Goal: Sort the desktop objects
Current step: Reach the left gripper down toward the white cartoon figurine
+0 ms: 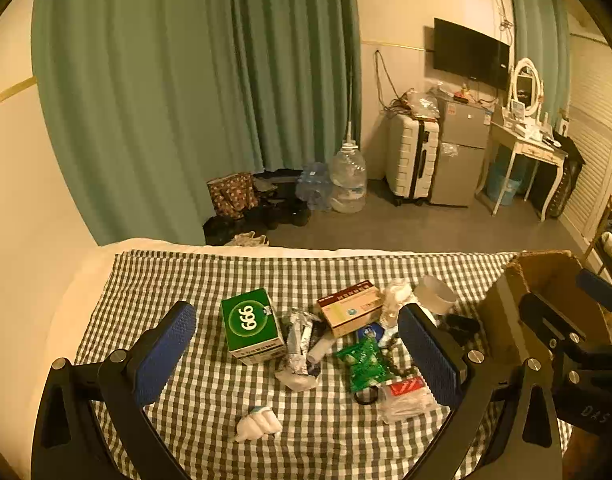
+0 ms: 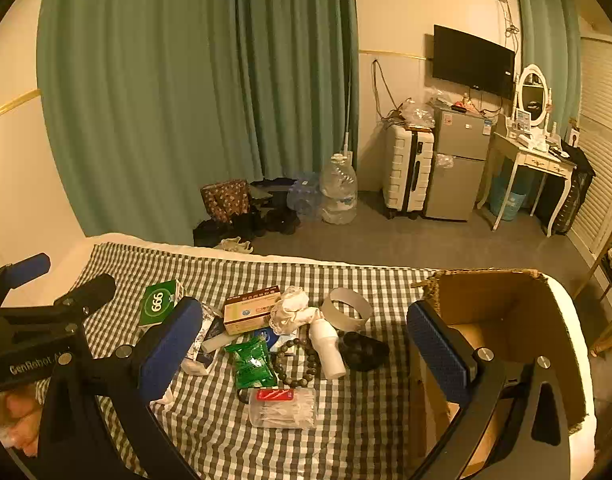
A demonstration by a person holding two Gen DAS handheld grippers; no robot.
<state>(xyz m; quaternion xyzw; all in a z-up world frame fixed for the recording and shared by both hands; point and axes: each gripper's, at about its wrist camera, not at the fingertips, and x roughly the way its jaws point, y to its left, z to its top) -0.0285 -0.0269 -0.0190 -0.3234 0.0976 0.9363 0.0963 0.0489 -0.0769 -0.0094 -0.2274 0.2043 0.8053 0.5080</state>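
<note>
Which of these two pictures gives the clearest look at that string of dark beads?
The right wrist view: the bead string lies in the open as a nearly full loop between the green packet and the white bottle. In the left wrist view only a few beads peek out beside the left gripper's finger.

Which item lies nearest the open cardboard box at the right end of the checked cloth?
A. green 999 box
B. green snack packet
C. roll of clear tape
C: the roll of clear tape lies just left of the cardboard box, closer than the others.
</note>
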